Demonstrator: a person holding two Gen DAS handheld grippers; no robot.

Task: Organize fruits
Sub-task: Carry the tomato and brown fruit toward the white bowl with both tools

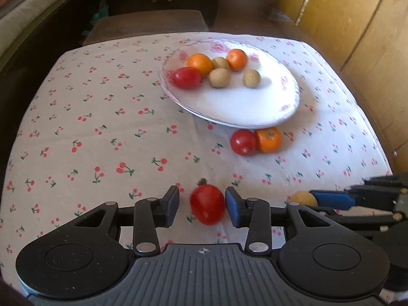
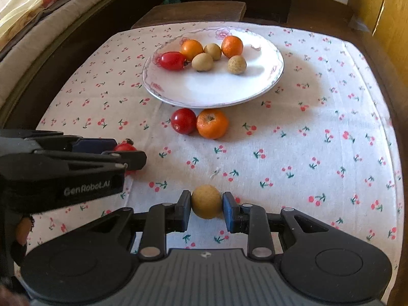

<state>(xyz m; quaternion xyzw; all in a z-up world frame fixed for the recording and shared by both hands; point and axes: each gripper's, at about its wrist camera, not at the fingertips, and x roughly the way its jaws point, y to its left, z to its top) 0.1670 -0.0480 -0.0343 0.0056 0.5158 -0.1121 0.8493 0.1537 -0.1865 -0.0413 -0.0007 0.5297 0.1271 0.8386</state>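
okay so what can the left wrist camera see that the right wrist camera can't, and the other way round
Only the left wrist view shows the left gripper head-on: a gap on the tomato's left, the right pad at its edge.

Only the right wrist view shows the right gripper shut on the tan fruit, with both pads in view.

Both show the plate holding two oranges, a tomato and three tan fruits, plus a loose tomato and orange on the cherry-print cloth.

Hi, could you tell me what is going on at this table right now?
A person is sorting fruit onto the plate with two handheld grippers. The right gripper is shut on a small yellow fruit. The left gripper is open around a red tomato. Another tomato and an orange wait beside the plate.
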